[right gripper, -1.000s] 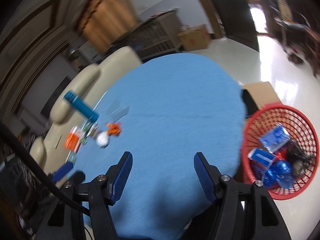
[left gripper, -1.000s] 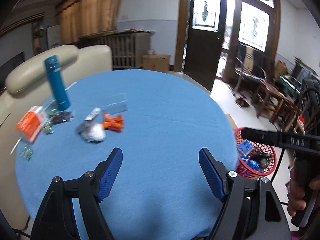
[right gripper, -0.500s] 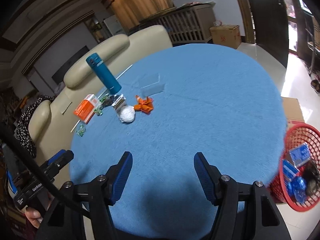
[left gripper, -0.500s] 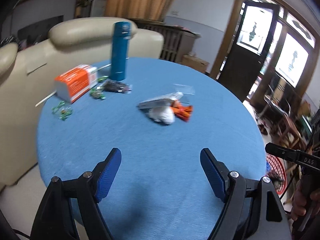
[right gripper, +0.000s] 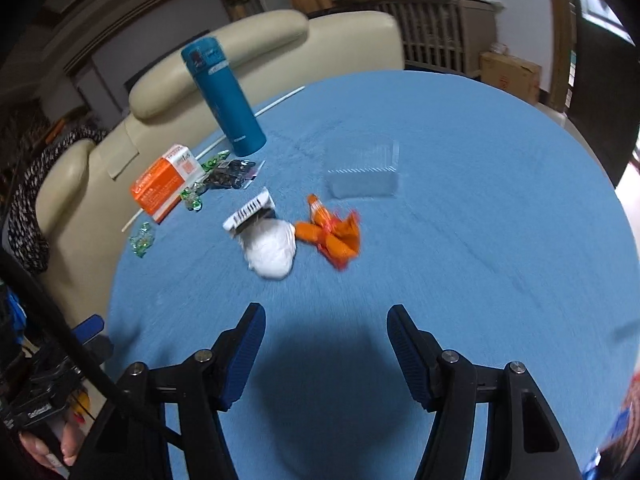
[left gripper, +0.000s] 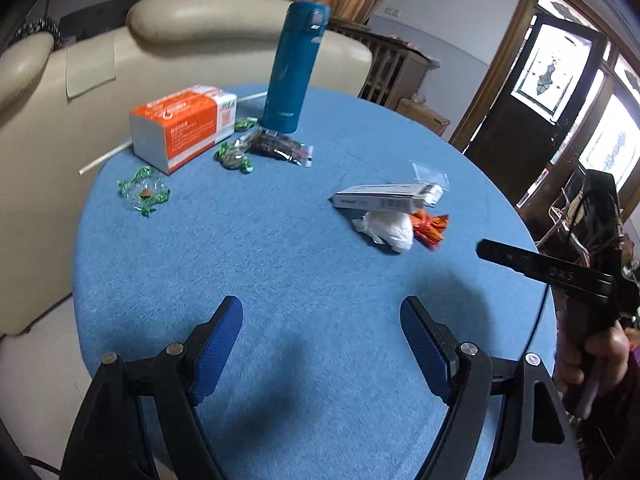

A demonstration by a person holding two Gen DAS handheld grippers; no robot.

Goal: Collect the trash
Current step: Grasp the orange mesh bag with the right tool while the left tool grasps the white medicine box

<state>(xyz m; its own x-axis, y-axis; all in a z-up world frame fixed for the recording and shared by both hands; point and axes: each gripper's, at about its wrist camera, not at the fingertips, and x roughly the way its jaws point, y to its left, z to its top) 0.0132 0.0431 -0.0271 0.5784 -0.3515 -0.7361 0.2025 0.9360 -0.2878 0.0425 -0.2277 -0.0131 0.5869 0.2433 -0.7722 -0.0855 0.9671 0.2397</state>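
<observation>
On the round blue table [left gripper: 280, 264] lie a crumpled white tissue [left gripper: 390, 229] [right gripper: 271, 247], an orange wrapper [left gripper: 430, 226] [right gripper: 334, 234], a small white box [left gripper: 386, 198] [right gripper: 249, 212], a clear plastic packet [right gripper: 362, 172] [left gripper: 430, 172], a dark snack packet [left gripper: 276, 146] [right gripper: 232, 174] and green candy wrappers [left gripper: 144, 192] [right gripper: 142, 238]. My left gripper [left gripper: 322, 334] is open and empty above the near table edge. My right gripper [right gripper: 324, 342] is open and empty, short of the tissue.
A tall teal flask [left gripper: 296, 68] [right gripper: 224, 96] and an orange tissue pack [left gripper: 182, 126] [right gripper: 166, 184] stand at the far left. A cream sofa [left gripper: 100, 64] backs the table. The right gripper's handle [left gripper: 560, 276] shows at the right of the left wrist view.
Both grippers have swung left and moved in towards the pile of trash. The red basket has left both views. Both stay open.
</observation>
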